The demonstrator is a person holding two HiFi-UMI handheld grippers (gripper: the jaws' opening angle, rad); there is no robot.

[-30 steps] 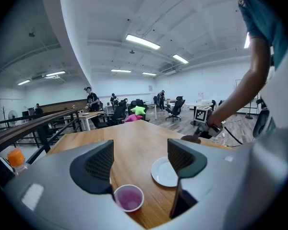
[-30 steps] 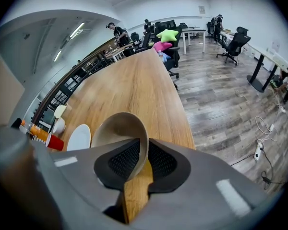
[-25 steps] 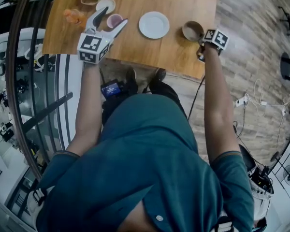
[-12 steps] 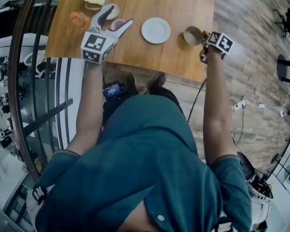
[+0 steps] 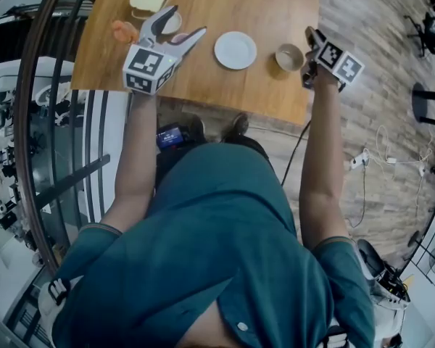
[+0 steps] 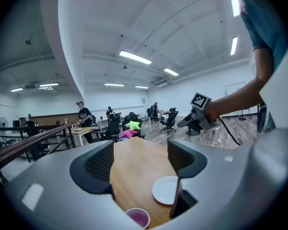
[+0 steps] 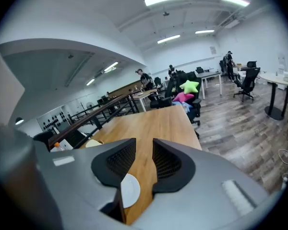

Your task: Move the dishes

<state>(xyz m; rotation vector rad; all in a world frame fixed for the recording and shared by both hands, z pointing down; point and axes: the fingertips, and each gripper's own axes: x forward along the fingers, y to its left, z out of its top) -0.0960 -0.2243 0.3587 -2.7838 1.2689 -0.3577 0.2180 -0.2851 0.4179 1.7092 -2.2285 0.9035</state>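
A white plate [image 5: 235, 49] lies on the wooden table [image 5: 268, 6], with a brown bowl [image 5: 289, 56] to its right near the table's edge. My right gripper [image 5: 311, 35] hangs in the air just right of the bowl. Its jaws have just been opening; they stand open with only table showing between them [image 7: 144, 159]. The plate [image 7: 129, 191] shows below its left jaw. My left gripper [image 5: 185, 22] is open and empty above the table's left part. Under it stand a pink cup [image 6: 137, 218] and the plate [image 6: 165, 189].
A slice of bread on a board [image 5: 148, 0], an orange object [image 5: 123, 29] and a small white dish [image 5: 172, 24] sit at the table's left end. A curved railing [image 5: 36, 122] runs along the left. Beyond the table stand chairs and coloured cushions [image 7: 185, 92].
The right gripper has let go of the brown bowl's rim and lifted up and away from it; the bowl stays on the table. The left gripper has also risen.
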